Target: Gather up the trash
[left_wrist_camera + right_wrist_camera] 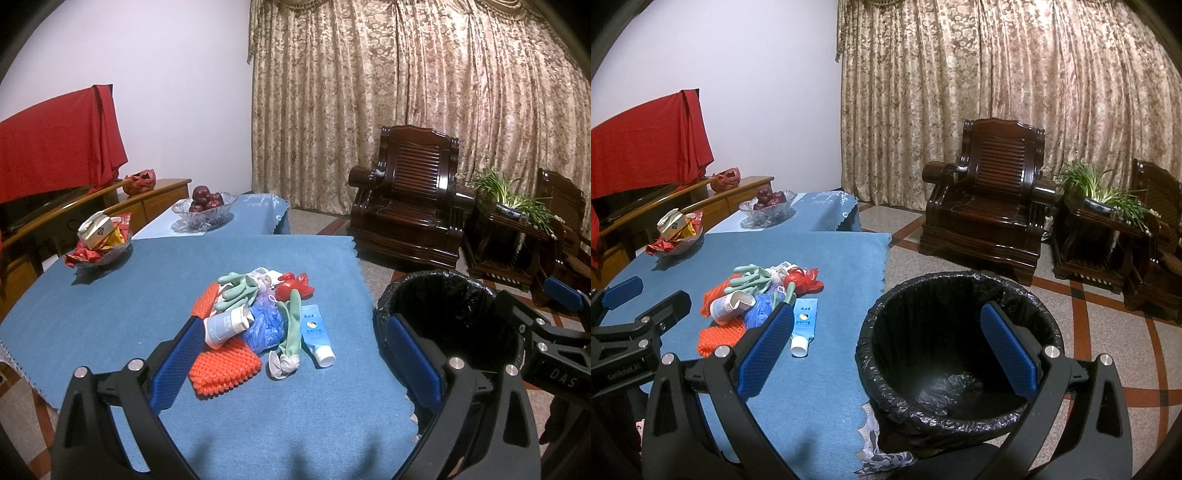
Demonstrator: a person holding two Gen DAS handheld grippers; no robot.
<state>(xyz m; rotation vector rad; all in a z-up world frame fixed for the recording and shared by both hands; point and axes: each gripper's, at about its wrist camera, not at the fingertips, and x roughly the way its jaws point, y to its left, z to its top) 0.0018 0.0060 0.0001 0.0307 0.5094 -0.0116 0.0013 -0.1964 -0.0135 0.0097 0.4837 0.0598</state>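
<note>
Both the left gripper [295, 354] and right gripper [890, 350] hang spread and empty. The trash pile [255, 325] lies mid-bench [92, 325] on blue cloth; the black-lined bin [960, 354] stands beside it, curtains [997, 92] beyond.

the counter [110, 314] is covered by a blue woven cloth with a scalloped edge. near its middle lies a heap of trash: two orange knobbly foam nets [225, 363], a crumpled blue plastic bag [267, 326], pale green rubber gloves [236, 290], a white paper cup on its side [225, 325], a red plastic bag [293, 288] and a blue-and-white tube with a white cap [317, 334]. toward the far left corner stands a glass bowl of red snack packets [99, 247]
</note>
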